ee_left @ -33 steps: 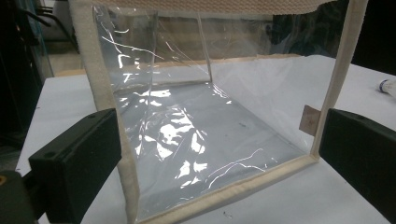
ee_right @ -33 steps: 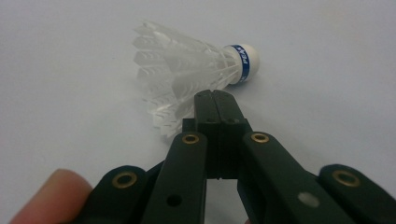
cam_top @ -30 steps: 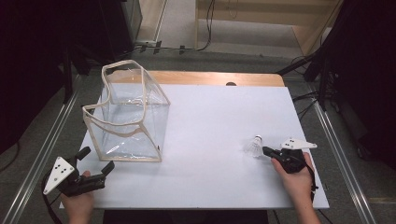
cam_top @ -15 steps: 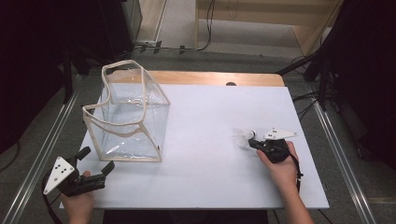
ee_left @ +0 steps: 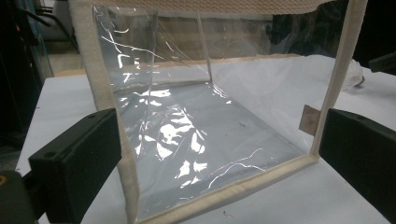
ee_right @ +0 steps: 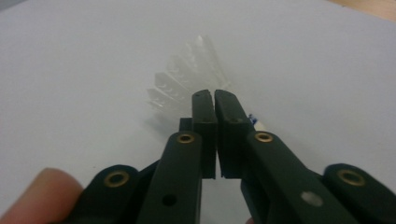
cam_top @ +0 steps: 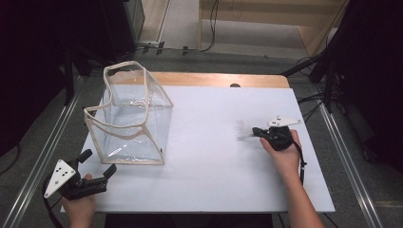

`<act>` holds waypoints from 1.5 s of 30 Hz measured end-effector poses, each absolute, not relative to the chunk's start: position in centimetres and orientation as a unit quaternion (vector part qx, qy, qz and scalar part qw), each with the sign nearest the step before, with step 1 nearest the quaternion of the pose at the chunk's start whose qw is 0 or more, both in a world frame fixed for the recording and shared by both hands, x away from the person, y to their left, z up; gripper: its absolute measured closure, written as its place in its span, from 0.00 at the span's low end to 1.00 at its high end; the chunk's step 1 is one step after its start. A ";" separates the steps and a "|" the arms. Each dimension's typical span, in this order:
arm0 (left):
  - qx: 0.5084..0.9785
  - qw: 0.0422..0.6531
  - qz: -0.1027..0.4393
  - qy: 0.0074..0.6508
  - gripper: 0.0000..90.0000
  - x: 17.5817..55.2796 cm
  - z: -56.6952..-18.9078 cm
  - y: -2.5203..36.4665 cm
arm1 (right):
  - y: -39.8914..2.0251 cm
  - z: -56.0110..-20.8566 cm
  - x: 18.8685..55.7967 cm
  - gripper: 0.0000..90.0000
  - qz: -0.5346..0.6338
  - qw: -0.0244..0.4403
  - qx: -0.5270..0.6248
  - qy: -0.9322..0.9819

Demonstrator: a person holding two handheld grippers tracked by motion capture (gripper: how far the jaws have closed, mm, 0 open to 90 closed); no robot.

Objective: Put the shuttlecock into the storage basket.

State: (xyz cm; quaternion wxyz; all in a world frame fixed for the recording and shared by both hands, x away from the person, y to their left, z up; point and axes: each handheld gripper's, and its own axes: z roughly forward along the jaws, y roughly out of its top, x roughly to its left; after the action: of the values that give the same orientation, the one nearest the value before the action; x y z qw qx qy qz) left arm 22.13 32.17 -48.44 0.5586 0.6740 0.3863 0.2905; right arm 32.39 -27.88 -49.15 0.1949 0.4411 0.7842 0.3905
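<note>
- High view: the right gripper (cam_top: 251, 132) has carried the white feathered shuttlecock (cam_top: 242, 130) leftward across the white table (cam_top: 214, 180); the left gripper (cam_top: 97, 164) is unmoved beside the clear plastic bag with cream trim (cam_top: 130, 116).
- Left gripper view: jaws wide, flanking the bag's corner.
- Right gripper view: jaws nearly closed, pinching the shuttlecock (ee_right: 189, 74). Pickup looks done; bagging remains.
</note>
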 end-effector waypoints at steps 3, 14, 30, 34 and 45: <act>0.674 0.558 0.290 0.386 0.00 22.1 -48.4 32.2 | -29.1 -48.8 32.9 0.95 0.383 0.206 0.458 0.775; 0.675 0.558 0.290 0.387 0.00 22.1 -48.4 32.1 | -30.3 -51.6 34.9 0.97 0.351 0.175 0.527 0.754; 0.674 0.559 0.290 0.387 0.00 22.1 -48.4 32.2 | -27.7 -51.4 33.1 0.97 0.369 0.142 0.468 0.790; 0.674 0.558 0.290 0.387 0.00 22.1 -48.4 32.2 | -26.5 -51.3 31.9 0.97 0.377 0.133 0.451 0.798; 0.675 0.557 0.290 0.387 0.00 22.1 -48.4 32.1 | -25.5 -49.4 30.5 0.97 0.401 0.158 0.418 0.800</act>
State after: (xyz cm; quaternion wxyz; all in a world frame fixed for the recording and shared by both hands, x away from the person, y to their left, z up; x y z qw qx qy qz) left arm 22.12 32.11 -48.45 0.5574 0.6748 0.3869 0.2904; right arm 30.53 -25.45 -49.44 0.1575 0.4183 0.7997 0.4008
